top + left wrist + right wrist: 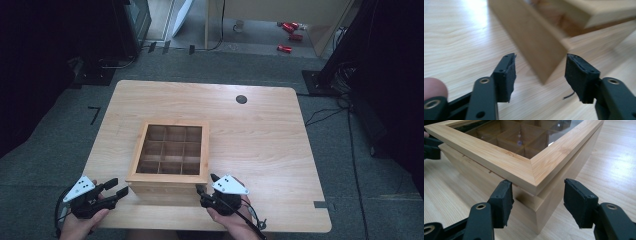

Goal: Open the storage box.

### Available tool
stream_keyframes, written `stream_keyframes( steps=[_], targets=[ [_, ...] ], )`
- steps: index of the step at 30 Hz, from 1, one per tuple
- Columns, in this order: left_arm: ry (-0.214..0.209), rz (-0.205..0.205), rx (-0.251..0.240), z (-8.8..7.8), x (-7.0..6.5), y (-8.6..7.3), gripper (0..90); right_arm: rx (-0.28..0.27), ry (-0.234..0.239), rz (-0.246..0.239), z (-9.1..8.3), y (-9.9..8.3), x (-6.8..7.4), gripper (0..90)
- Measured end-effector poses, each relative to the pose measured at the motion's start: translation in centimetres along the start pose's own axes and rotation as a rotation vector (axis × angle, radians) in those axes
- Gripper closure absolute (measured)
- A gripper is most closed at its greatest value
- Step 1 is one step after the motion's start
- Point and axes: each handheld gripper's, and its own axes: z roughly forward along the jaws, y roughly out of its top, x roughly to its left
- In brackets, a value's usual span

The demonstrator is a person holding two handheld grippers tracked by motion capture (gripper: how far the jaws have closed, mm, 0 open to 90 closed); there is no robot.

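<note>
A wooden box [169,157] with a glass-paned lid and nine compartments sits on the desk [260,135], a little left of the middle and close to the near edge. The lid [529,157] lies flat and closed, its frame overhanging the body slightly all round.

The right gripper [206,188] is at the box's near right corner. In the right gripper view its jaws stand wide apart, one on each side of that corner and just below the lid's overhang, gripping nothing. The left gripper [118,188] is just off the near left corner, jaws also wide and empty – in the left gripper view the corner [549,72] lies ahead of them, between the two pads but not yet reached.

The work in hand looks like opening the lid, or taking hold of the box at both front corners. To do it well:

- Bring the left gripper forward until it matches the right, so both sides act together and the box does not twist on the desk.
- For lifting the lid, catch the underside of the overhanging frame – not the body below it – and raise both corners evenly.
- Keep the pads on wood; the glass pane should take no pressure.
- Corners give little flat face to pinch, so a hold slightly along the front edge is likely to be steadier.

I cannot tell where the hinges are.
</note>
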Motion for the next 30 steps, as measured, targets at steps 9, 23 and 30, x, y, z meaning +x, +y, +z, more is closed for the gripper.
stream_keyframes(
  steps=[9, 23, 30],
  targets=[
    [0.154, -0.026, 0.042, 0.9, 1.1, -0.7, 33.9, -0.025, -0.007, -0.003, -0.3, 1.2, 0.0, 36.7],
    [0.327, -0.004, 0.151, 2.6, 0.4, -0.4, 25.0, -0.076, -0.018, -0.017, -0.5, 4.7, -0.3, 34.5],
    [0.337, -0.006, 0.153, 2.7, 0.3, -0.4, 23.9, -0.097, -0.024, -0.028, -0.5, 6.1, -0.5, 33.2]
  ],
)
